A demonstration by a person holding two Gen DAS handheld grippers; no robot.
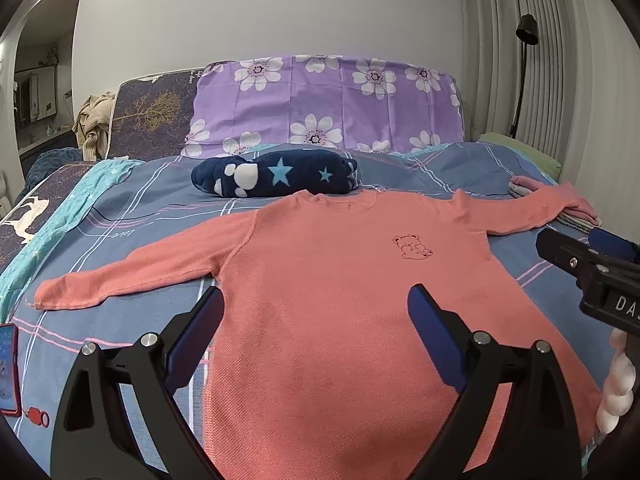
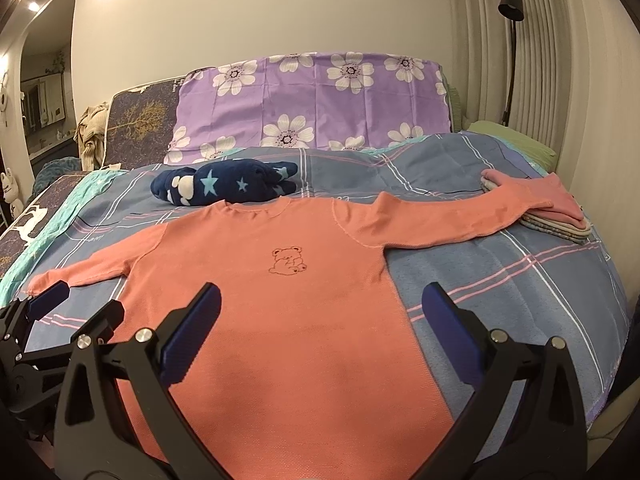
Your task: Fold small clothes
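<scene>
One bed (image 1: 360,184) fills the room, covered by a blue plaid sheet, with a plain pale wall behind its head and ribbed curtains along its right edge. One purple flowered pillow (image 1: 328,104) leans against the head of the bed, and a dark patterned cushion (image 1: 152,116) stands to its left.

One pink long-sleeved shirt (image 1: 320,300) lies flat, front up, in the middle of the bed, both sleeves spread out to the sides and a small bear outline on the chest. Its right sleeve end rests on one small stack of folded clothes (image 2: 552,216) near the right edge of the bed.

One navy star-patterned bundle (image 1: 276,174) sits just beyond the collar, touching it or nearly so.

Two claws hang over the shirt's lower half, neither holding anything: the left claw (image 1: 316,320) spread wide above the hem area, the right claw (image 2: 320,316) equally wide beside it.

One black lamp (image 2: 510,8) stands by the curtains. A red-cased phone (image 1: 8,368) lies at the bed's left edge.
</scene>
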